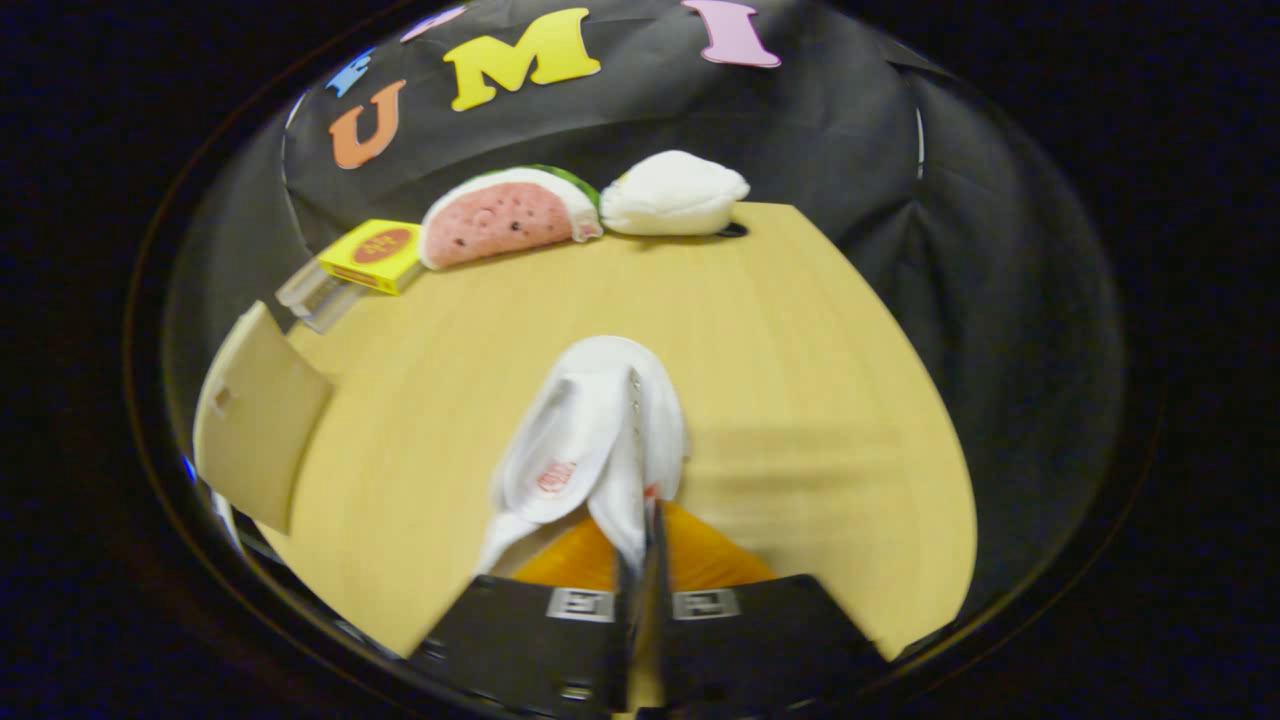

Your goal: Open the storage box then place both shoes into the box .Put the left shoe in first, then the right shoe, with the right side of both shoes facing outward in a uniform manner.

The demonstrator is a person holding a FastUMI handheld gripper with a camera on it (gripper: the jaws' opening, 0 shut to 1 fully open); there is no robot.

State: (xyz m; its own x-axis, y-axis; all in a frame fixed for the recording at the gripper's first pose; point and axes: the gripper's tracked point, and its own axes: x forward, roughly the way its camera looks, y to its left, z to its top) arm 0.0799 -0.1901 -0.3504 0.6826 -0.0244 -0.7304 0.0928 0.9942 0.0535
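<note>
Gripper: we saw our gripper (640, 560) pinched nearly closed on the white shoe's (590, 450) side wall.
Shoe: it hung between the fingers, above the wooden table (800, 330).
Box: a cream panel (255, 425) stood off left.

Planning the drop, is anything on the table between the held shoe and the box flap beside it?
Nothing visible: the gripper is shut on the white shoe, and bare wooden table lies between it and the cream box flap.
</note>
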